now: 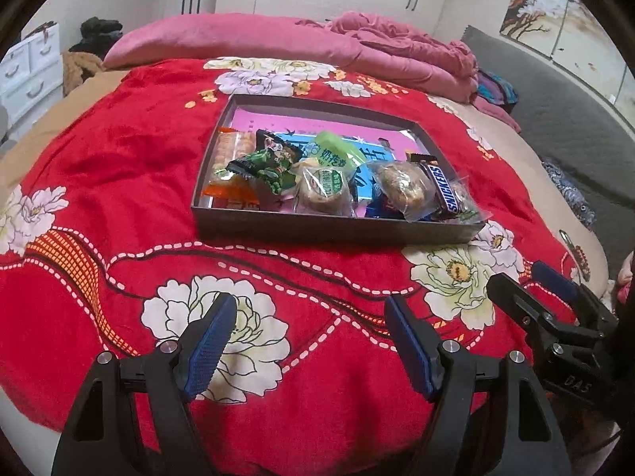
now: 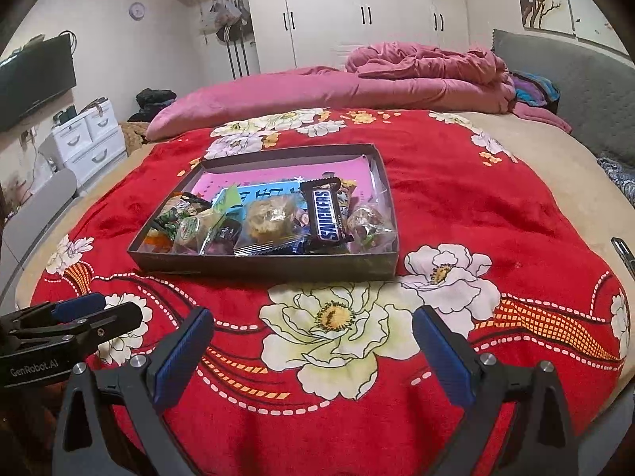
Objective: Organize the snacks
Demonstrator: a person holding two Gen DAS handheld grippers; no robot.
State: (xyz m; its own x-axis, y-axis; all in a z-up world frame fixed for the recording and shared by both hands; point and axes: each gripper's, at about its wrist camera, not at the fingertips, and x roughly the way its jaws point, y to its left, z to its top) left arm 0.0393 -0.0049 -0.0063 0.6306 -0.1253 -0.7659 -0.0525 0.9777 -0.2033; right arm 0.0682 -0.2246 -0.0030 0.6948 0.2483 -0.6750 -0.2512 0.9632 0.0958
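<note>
On the bed's red floral blanket (image 1: 119,150) sits a shallow dark tray (image 1: 333,230) of wrapped snacks, Snickers bar (image 2: 328,216) at its right end. Left tool (image 1: 313,341) hangs partly open, empty; right tool (image 2: 313,351) wide open, empty, both near the tray's front edge.
</note>
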